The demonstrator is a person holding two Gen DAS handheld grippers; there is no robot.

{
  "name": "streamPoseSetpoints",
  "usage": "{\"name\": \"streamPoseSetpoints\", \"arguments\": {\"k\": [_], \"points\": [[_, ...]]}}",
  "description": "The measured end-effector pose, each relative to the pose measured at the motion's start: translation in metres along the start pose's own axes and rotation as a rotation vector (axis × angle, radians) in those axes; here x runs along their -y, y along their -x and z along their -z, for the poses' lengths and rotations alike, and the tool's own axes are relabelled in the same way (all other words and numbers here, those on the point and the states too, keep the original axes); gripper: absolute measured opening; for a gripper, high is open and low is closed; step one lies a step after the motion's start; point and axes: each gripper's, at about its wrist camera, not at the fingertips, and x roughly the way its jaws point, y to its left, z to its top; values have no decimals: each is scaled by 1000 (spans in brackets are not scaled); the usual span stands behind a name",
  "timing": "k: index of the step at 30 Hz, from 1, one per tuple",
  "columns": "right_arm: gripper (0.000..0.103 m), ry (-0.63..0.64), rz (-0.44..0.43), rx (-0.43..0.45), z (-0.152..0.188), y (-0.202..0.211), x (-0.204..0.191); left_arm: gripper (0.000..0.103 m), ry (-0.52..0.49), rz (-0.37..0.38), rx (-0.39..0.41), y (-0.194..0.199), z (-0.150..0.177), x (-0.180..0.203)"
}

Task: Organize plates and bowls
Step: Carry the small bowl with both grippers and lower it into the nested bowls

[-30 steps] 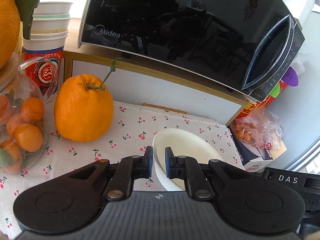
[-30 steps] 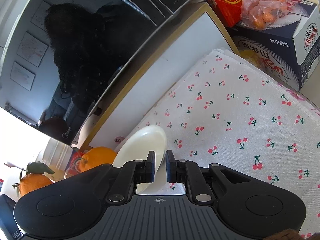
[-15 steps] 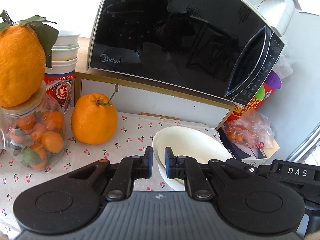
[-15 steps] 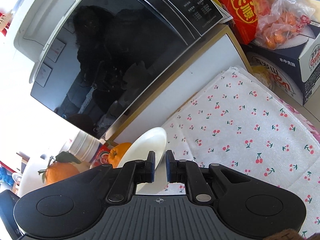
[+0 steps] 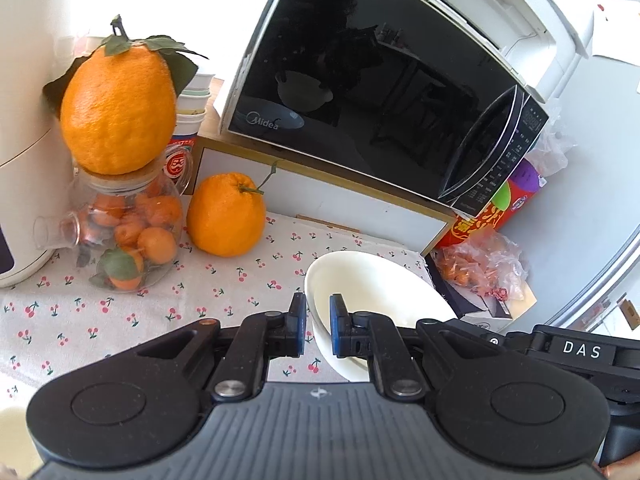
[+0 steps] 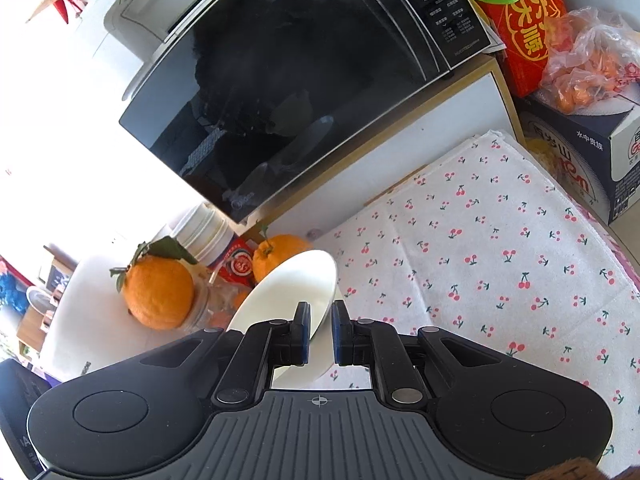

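Observation:
A white bowl (image 5: 376, 292) hangs between my two grippers, lifted above the cherry-print cloth (image 5: 160, 304). My left gripper (image 5: 318, 326) is shut on the bowl's left rim. In the right wrist view the same bowl (image 6: 292, 292) shows tilted, and my right gripper (image 6: 320, 330) is shut on its opposite rim. The right gripper's body (image 5: 580, 350), marked DAS, shows at the right of the left wrist view.
A black Midea microwave (image 5: 380, 92) stands on a white shelf at the back. A large orange (image 5: 226, 216), a glass jar of small oranges (image 5: 124, 232) with another orange (image 5: 118, 108) on top, stacked cups (image 5: 192, 112), a bag of fruit (image 5: 480, 264) on a box.
Both grippers have risen and pulled back with the bowl held between them; the cloth and the fruit now sit lower and farther away in both views.

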Motion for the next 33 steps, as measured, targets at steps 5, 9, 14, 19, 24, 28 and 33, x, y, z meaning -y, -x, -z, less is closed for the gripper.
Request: {"name": "streamPoseSetpoints", "arguments": {"k": [5, 9, 14, 19, 24, 28, 33], "points": [[12, 46, -13, -47, 15, 2, -14, 10, 26, 10, 7, 23, 9, -16], [12, 94, -28, -79, 28, 4, -28, 10, 56, 14, 17, 40, 16, -31], [12, 153, -47, -121, 47, 2, -48, 10, 101, 9, 27, 62, 24, -55], [12, 201, -65, -167, 65, -3, -65, 10, 126, -6, 16, 78, 33, -75], [13, 258, -94, -217, 87, -6, -83, 10, 161, -17, 0, 98, 43, -99], [14, 307, -114, -266, 107, -15, -98, 10, 168, -51, 6, 113, 51, -117], [14, 366, -121, -315, 133, -30, -116, 10, 149, -114, 0, 123, 58, -133]]}}
